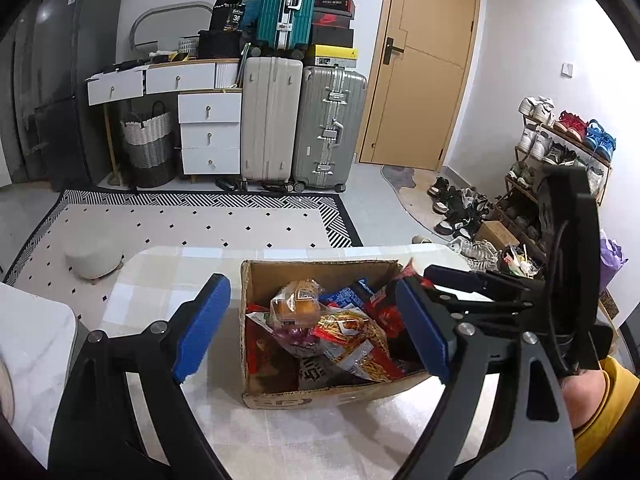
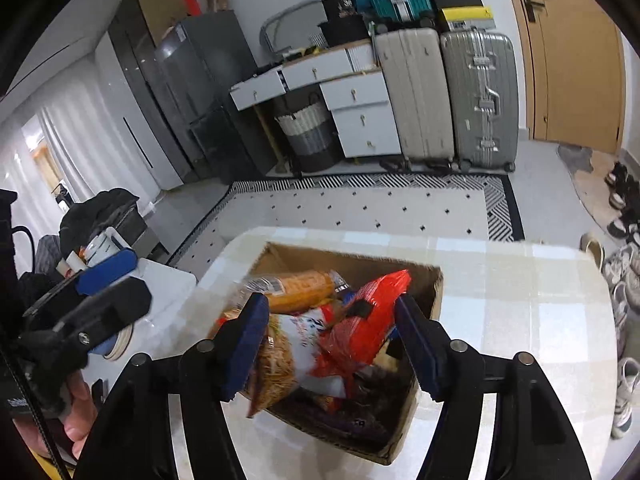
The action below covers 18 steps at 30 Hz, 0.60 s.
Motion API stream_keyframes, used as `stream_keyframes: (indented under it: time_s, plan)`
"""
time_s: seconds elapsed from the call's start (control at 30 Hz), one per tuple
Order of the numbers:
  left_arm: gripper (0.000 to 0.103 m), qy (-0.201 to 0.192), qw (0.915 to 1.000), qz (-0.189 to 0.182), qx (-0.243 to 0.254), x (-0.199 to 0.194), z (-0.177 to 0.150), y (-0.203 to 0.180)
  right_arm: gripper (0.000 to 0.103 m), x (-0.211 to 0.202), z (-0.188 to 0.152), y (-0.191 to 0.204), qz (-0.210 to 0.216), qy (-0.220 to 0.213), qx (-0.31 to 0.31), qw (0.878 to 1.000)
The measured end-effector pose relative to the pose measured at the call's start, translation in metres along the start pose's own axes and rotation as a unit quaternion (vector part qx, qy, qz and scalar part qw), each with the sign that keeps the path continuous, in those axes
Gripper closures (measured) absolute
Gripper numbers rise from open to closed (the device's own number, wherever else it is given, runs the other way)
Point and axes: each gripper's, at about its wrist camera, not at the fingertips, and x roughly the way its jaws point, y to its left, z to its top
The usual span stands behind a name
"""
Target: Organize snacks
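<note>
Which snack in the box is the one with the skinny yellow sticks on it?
Find the cardboard box on the pale checked table. Near the middle of the pile lies the crinkly noodle-stick bag. Unlike the plain red packets beside it, its front is covered in thin yellow sticks with a white band.

- The surface (image 1: pixel 320 432) is covered with a pale checked cloth in cream and white squares.
- One open cardboard box (image 1: pixel 320 396) stands directly on it, full of snack packets (image 1: pixel 352 336).
- The rest of the cloth is bare.
</note>
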Motion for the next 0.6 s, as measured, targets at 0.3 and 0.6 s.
stream_keyframes:
  time_s: [0.3, 0.6]
  plan:
    - [0.019, -0.007, 1.0, 0.004, -0.002, -0.022, 0.007, -0.006, 0.036, -0.021, 0.003, 0.011, 0.012, -0.02, -0.011, 1.0]
    - [0.017, -0.038, 0.9991, 0.018, 0.0, -0.067, 0.013, -0.016, 0.031, -0.085, 0.001, 0.039, 0.001, -0.084, -0.025, 0.996]
